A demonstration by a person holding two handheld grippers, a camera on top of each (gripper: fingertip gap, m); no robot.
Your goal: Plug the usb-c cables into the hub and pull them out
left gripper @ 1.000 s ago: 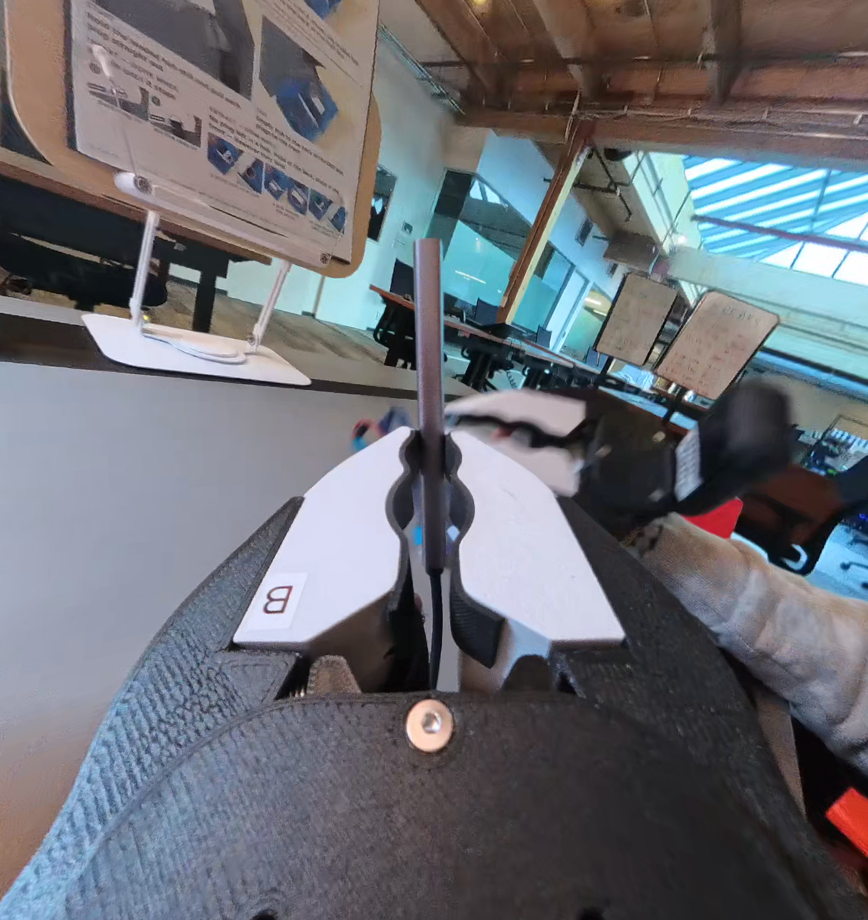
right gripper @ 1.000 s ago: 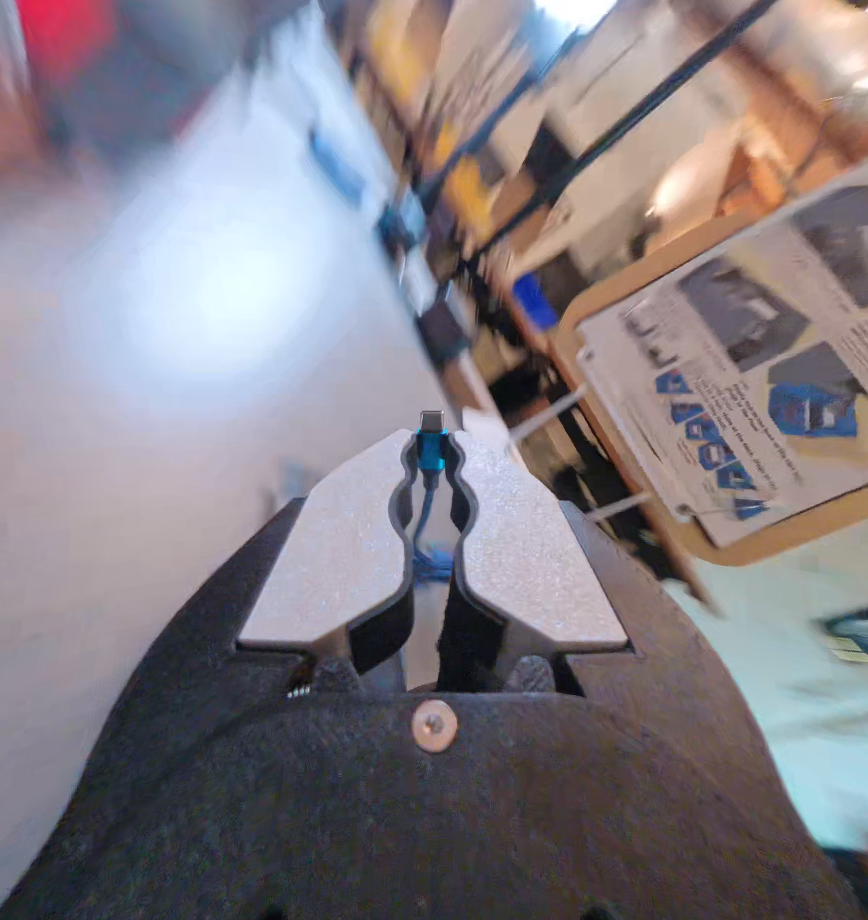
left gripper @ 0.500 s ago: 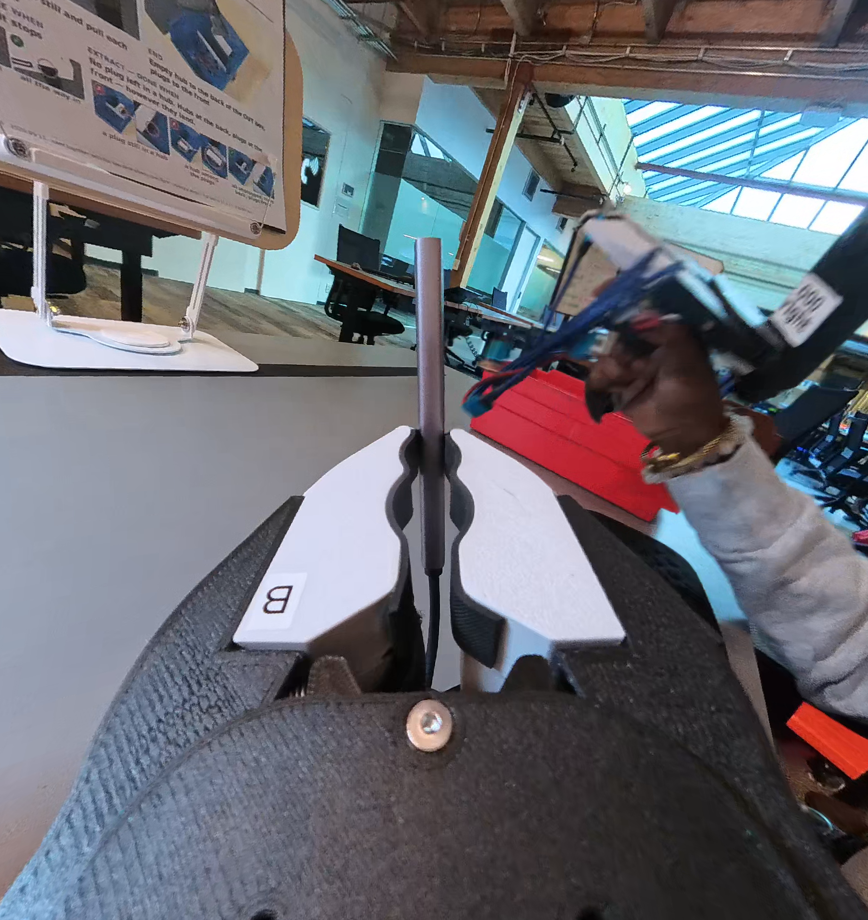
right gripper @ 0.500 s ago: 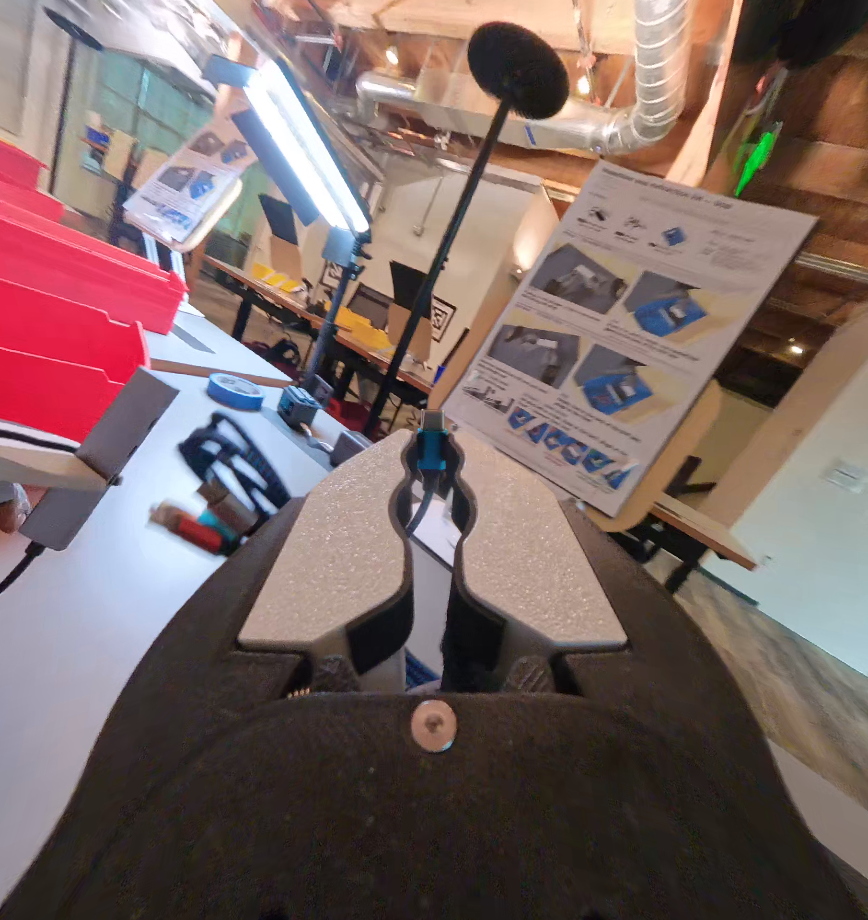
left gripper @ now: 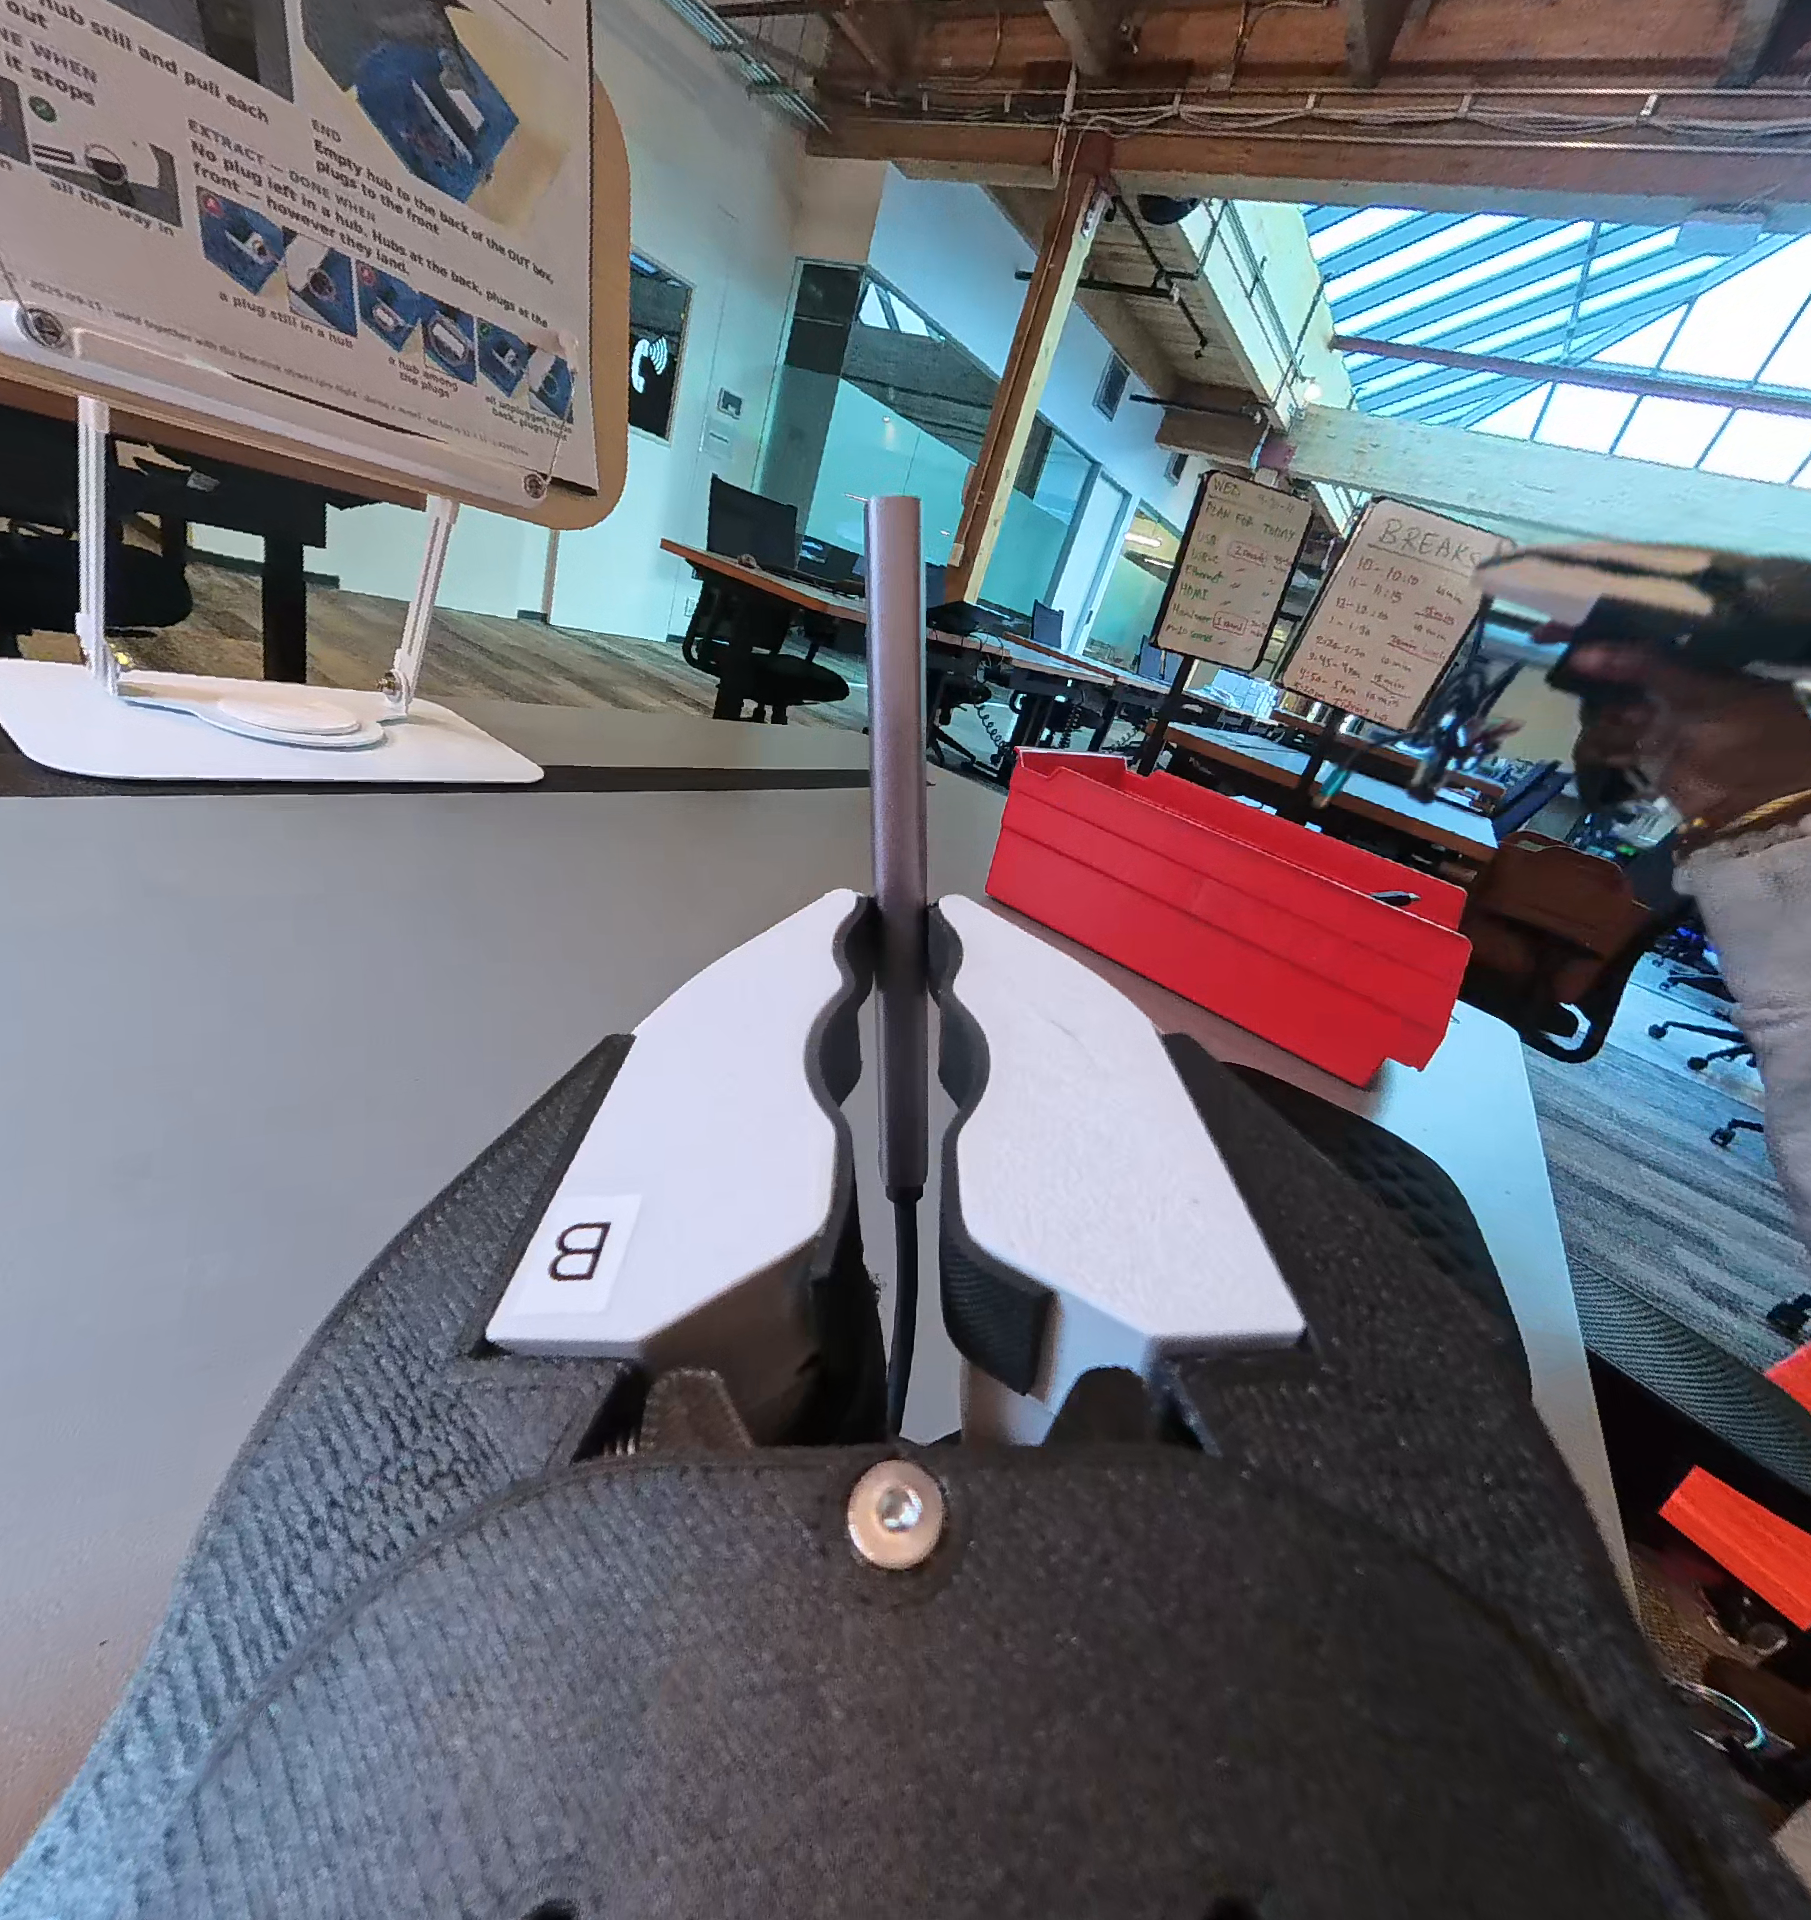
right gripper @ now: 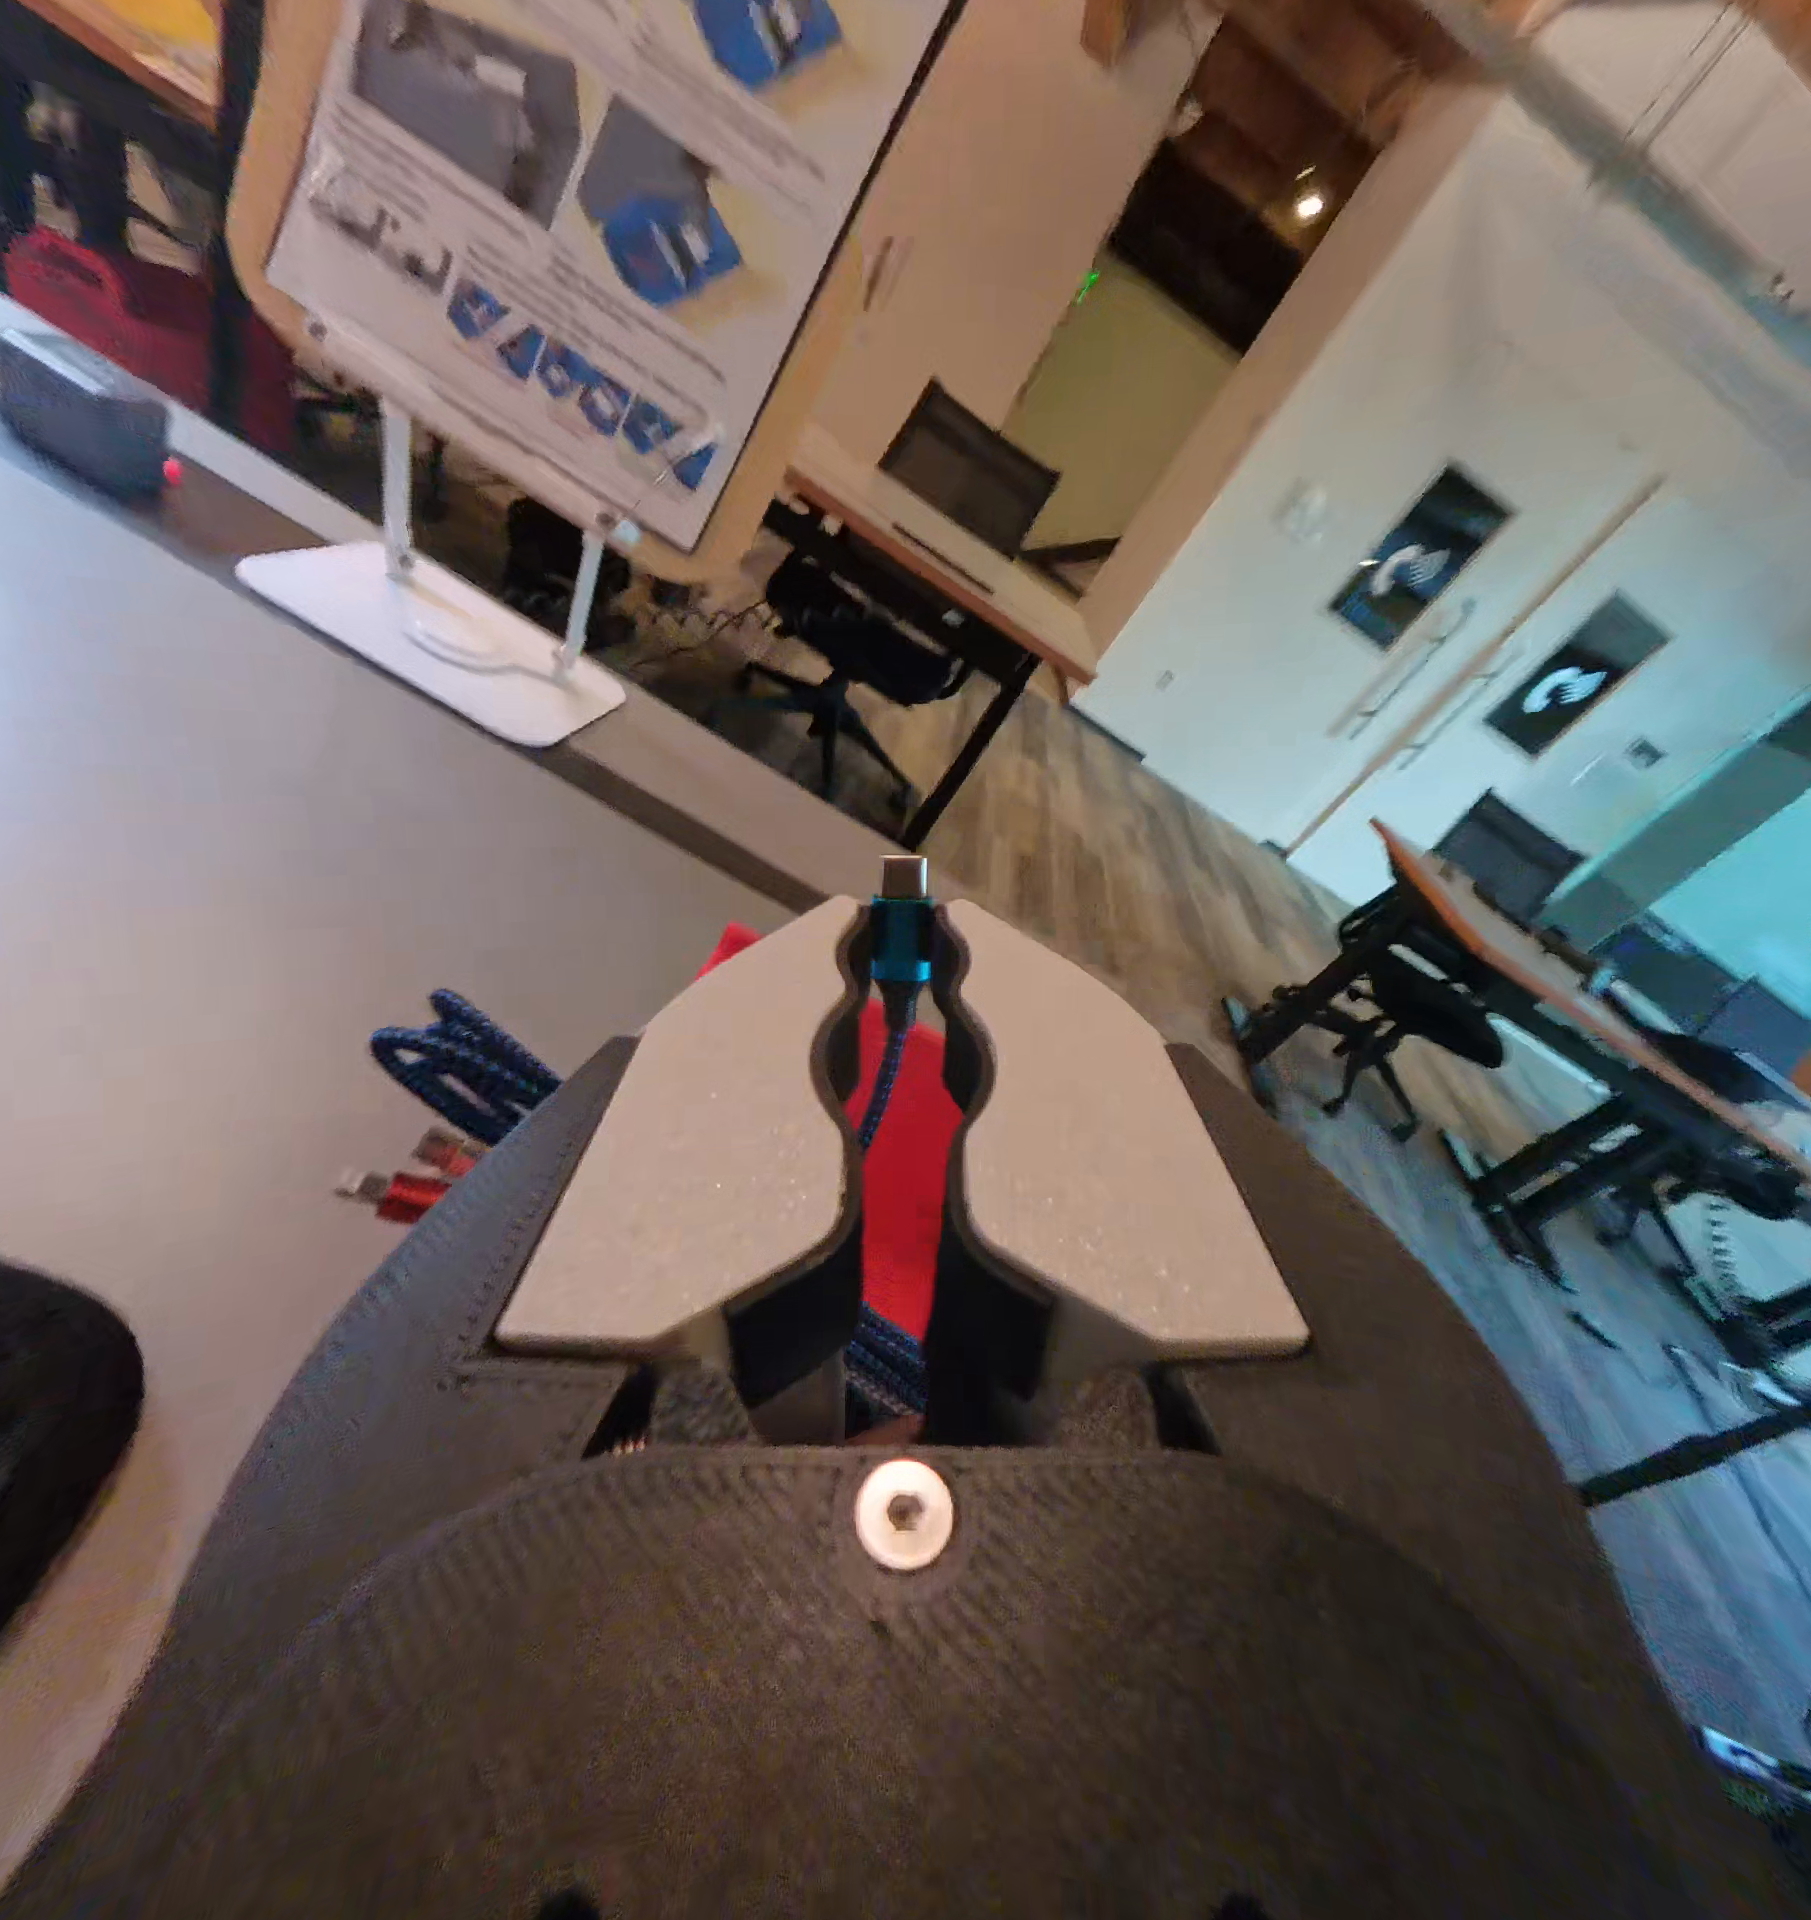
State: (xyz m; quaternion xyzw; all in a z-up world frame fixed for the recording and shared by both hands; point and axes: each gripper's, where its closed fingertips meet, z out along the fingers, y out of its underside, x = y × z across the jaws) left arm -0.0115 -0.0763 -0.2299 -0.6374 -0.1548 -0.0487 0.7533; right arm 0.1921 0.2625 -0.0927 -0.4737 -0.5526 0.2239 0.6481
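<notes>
Left hand-held gripper (left gripper: pixel 898 920) clamped on grey hub (left gripper: pixel 896 727), held edge-on; hub sticks out past fingertips, thin black lead trailing back between fingers. Grey desk (left gripper: pixel 257 987) below, red bin (left gripper: pixel 1223 935) to right, instruction board on white stand (left gripper: pixel 257 727) at far edge.

Right hand-held gripper (right gripper: pixel 903 914) clamped on blue usb-c plug (right gripper: pixel 901 940), metal tip poking beyond fingertips, braided cable running back. Blue cable coil (right gripper: pixel 465 1060) and red plug (right gripper: pixel 402 1195) lying on desk to left.
</notes>
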